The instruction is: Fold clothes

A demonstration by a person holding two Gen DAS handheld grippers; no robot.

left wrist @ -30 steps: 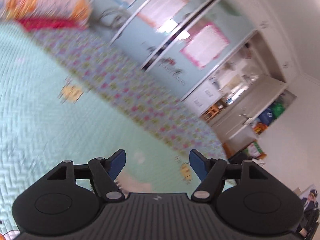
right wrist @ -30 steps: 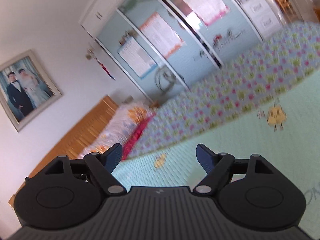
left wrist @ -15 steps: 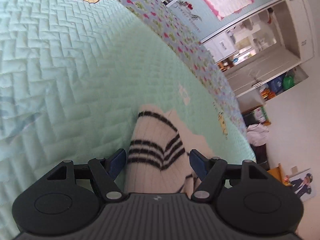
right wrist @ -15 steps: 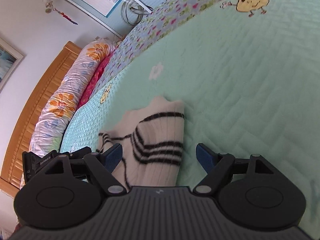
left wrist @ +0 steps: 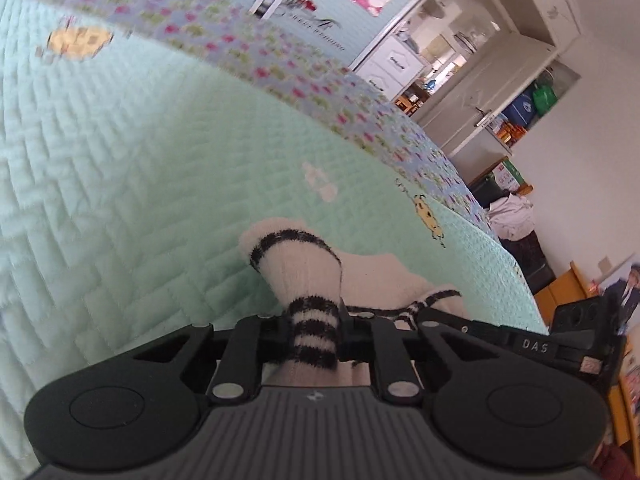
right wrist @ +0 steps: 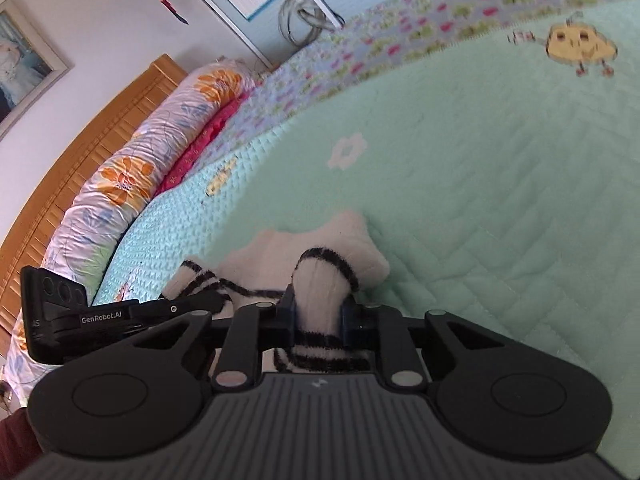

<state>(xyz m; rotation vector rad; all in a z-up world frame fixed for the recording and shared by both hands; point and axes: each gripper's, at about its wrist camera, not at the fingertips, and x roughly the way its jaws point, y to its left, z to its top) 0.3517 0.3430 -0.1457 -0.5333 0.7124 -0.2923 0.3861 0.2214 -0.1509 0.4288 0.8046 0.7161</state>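
1. Left claw (left wrist: 313, 330): jaws have just been closing and are now clamped on a bunched, ribbed part of a white garment with black stripes (left wrist: 304, 276); the fabric rises out of the jaws and drapes forward.
2. Right claw (right wrist: 318, 314): jaws have likewise just been closing and are now clamped on another bunched part of the same garment (right wrist: 320, 280), blue pads pressed against both sides.
3. Garment location: near edge of the bed, on a mint-green quilted bedspread (left wrist: 120, 184); the rest of it lies crumpled between and just beyond the two claws.
4. Each claw's body is visible at the side of the other's view.
5. Surroundings: floral rolled bedding (right wrist: 132, 160) lies along a wooden headboard (right wrist: 80, 136) on the far left; open white shelving (left wrist: 500, 92) stands on the far right.
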